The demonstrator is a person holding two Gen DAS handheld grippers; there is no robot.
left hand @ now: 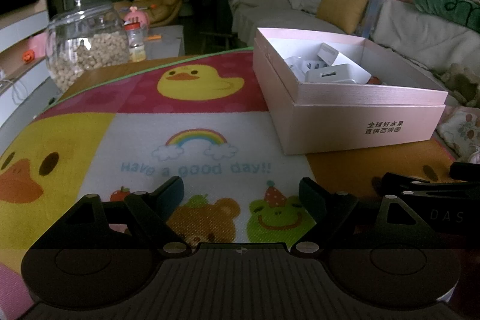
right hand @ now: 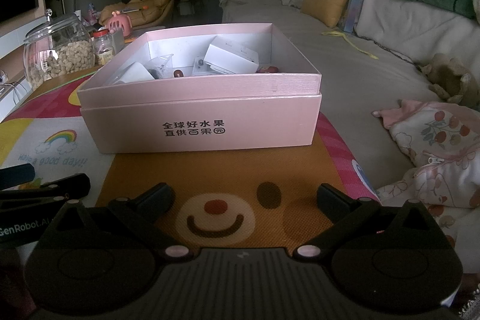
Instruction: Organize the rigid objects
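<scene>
Right wrist view: pink box (right hand: 207, 122) sits broadside, opening upward.

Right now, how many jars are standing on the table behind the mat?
2. A big glass jar of pale snacks stands at the far left, and a small red-lidded jar stands just right of it. More may be hidden behind the pink box.

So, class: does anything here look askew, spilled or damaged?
Only inside the open pink cardboard box: a white rectangular carton leans tilted on the jumbled items. Nothing looks spilled or damaged. Both grippers are open.
</scene>
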